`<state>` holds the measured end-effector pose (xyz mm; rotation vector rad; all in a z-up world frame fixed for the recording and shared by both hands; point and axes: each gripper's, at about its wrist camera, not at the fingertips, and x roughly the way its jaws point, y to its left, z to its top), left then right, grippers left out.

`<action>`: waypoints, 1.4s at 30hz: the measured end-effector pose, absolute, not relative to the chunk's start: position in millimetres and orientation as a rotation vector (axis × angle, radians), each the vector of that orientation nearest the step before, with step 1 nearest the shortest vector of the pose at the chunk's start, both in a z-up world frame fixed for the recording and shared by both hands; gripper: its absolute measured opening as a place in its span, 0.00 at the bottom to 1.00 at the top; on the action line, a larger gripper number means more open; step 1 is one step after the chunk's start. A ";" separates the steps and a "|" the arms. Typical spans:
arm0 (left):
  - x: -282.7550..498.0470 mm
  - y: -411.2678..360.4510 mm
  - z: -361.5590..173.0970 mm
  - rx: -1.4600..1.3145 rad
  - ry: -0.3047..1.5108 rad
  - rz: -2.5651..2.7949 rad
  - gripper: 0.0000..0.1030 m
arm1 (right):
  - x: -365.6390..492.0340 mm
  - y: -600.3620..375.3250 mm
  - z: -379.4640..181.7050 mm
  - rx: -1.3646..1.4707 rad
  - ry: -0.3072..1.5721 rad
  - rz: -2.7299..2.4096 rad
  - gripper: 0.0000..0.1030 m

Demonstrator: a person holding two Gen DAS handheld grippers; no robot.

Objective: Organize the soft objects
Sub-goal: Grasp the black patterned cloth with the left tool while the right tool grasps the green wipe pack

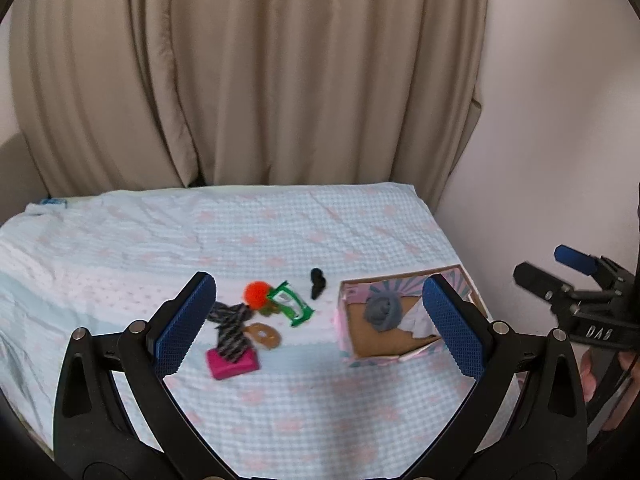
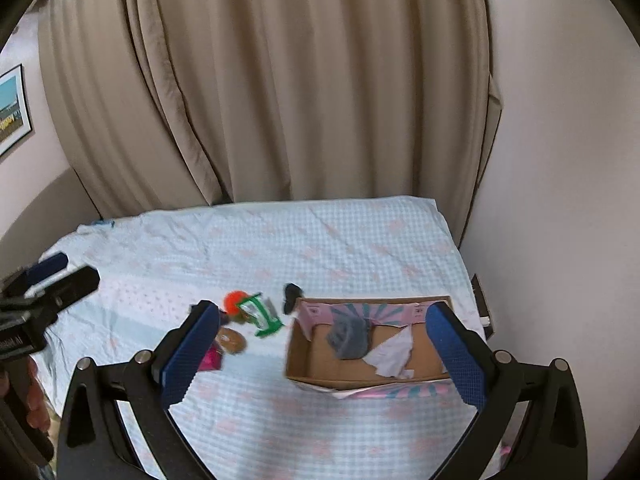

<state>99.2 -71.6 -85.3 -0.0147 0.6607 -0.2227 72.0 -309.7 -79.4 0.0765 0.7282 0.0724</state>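
Observation:
A pink-sided cardboard box (image 1: pixel 350 336) (image 2: pixel 304 354) sits on the bed at right, holding a grey rolled cloth (image 1: pixel 383 311) (image 2: pixel 349 339) and a white cloth (image 2: pixel 390 354). Left of it lie an orange pompom (image 1: pixel 256 294) (image 2: pixel 234 301), a green packet (image 1: pixel 291 303) (image 2: pixel 262 314), a black piece (image 1: pixel 317 282) (image 2: pixel 291 296), a striped grey cloth (image 1: pixel 232 330), a brown ring (image 1: pixel 264 334) (image 2: pixel 231 340) and a magenta block (image 1: pixel 233 364) (image 2: pixel 210 360). My left gripper (image 1: pixel 320 324) hangs open above these things. My right gripper (image 2: pixel 328 354) is open over the box, holding nothing.
A light blue checked sheet (image 1: pixel 280 236) covers the bed. Beige curtains (image 1: pixel 260 72) hang behind it and a white wall (image 1: pixel 560 120) stands on the right. A framed picture (image 2: pixel 12 108) hangs at far left. A hand (image 1: pixel 590 372) grips the other tool.

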 end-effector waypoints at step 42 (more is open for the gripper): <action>357.9 94.1 -366.4 0.182 0.991 -0.645 0.97 | 231.3 -110.7 -326.2 0.040 0.870 -0.124 0.99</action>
